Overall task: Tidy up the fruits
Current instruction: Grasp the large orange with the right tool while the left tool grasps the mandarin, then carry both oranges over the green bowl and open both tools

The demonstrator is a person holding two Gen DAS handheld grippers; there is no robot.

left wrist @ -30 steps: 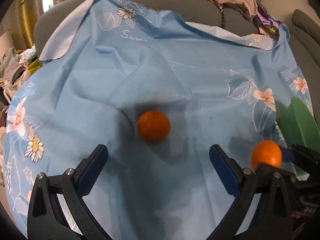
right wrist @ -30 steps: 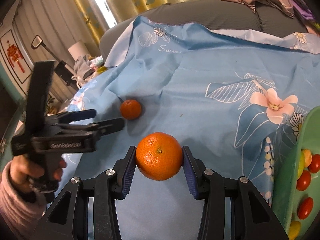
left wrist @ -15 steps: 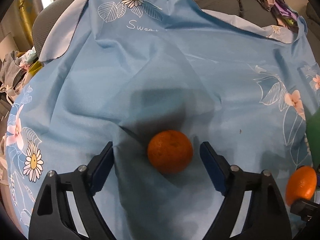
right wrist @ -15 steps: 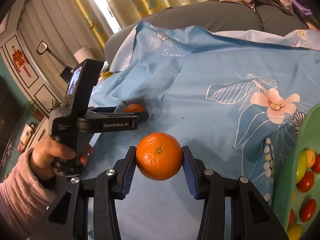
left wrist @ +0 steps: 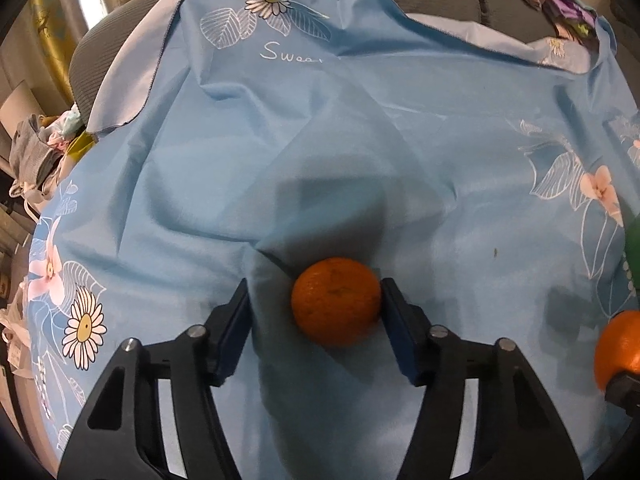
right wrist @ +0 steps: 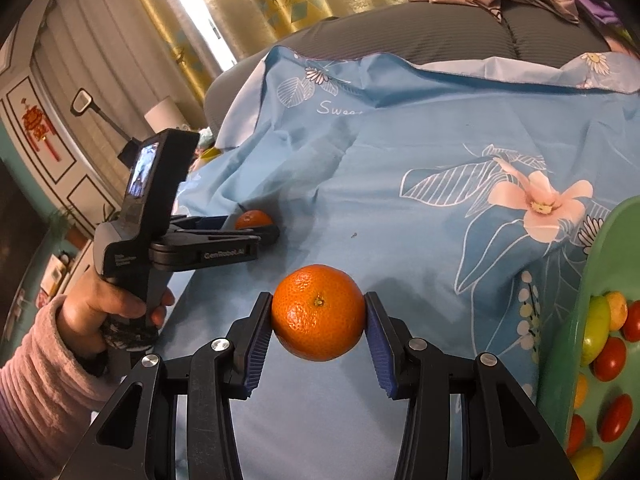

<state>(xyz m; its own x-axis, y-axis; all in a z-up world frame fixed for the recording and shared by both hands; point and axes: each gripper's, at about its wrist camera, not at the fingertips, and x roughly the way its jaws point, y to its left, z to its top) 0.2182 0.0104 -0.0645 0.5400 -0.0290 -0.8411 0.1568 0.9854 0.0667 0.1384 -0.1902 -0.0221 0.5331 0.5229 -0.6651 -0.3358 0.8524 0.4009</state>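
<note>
Two oranges (one clamped).

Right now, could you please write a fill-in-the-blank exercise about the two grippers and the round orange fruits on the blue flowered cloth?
1. The right gripper is shut on a round ____ fruit.
2. The left gripper brackets the second orange fruit, which lies on the ____ flowered cloth.
3. The small red and yellow fruits lie in a ____ tray.

Missing words: orange; blue; green

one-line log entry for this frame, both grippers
left gripper: open, straddling orange on cloth | right gripper: shut on tangerine, lifted | tray: right, holds small fruits
</note>
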